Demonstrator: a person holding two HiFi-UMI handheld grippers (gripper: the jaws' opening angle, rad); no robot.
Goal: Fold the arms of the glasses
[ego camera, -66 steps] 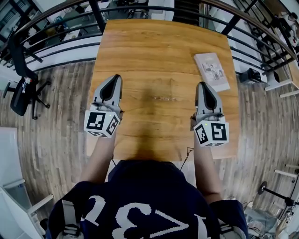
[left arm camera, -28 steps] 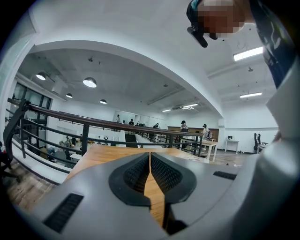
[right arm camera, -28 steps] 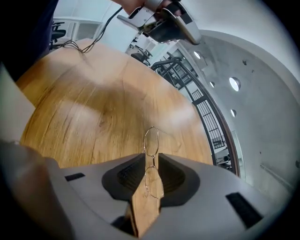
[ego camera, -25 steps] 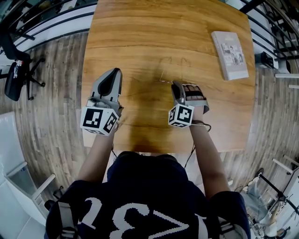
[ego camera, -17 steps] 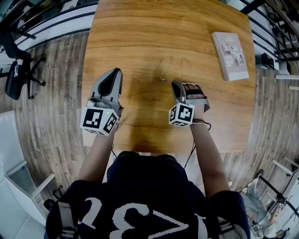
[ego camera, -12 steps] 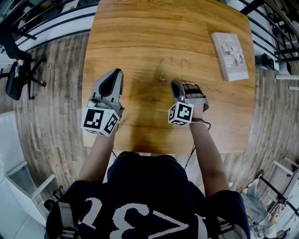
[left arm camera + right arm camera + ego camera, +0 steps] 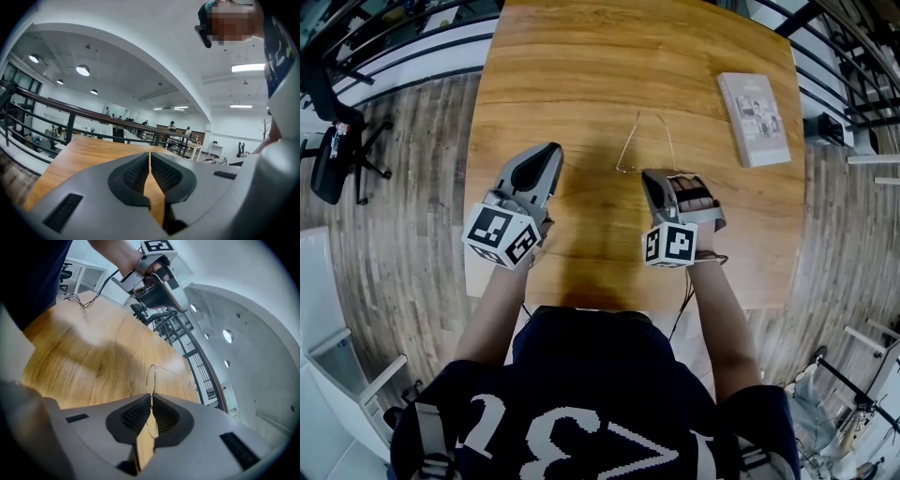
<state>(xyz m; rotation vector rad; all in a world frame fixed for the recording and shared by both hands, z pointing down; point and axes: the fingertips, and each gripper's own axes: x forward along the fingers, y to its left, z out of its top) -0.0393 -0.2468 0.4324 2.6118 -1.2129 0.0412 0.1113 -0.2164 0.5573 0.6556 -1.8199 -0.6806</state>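
Note:
The thin wire glasses (image 7: 628,142) hang just above the wooden table (image 7: 581,56), both arms spread open and pointing away from me. My right gripper (image 7: 649,174) is shut on the front of the frame. In the right gripper view one round lens rim (image 7: 151,378) stands out of the closed jaws, and an arm runs off to the right. My left gripper (image 7: 551,150) is to the left of the glasses, apart from them, shut with nothing in it (image 7: 150,157). It also shows high in the right gripper view (image 7: 164,282).
A book (image 7: 753,119) lies near the table's right edge. A railing (image 7: 412,52) runs along the table's far and left sides. An office chair (image 7: 328,159) stands on the floor at the far left.
The right gripper has risen and lifted the glasses off the table; their arms now show plainly. The left gripper has swung its tip to the right, toward the glasses.

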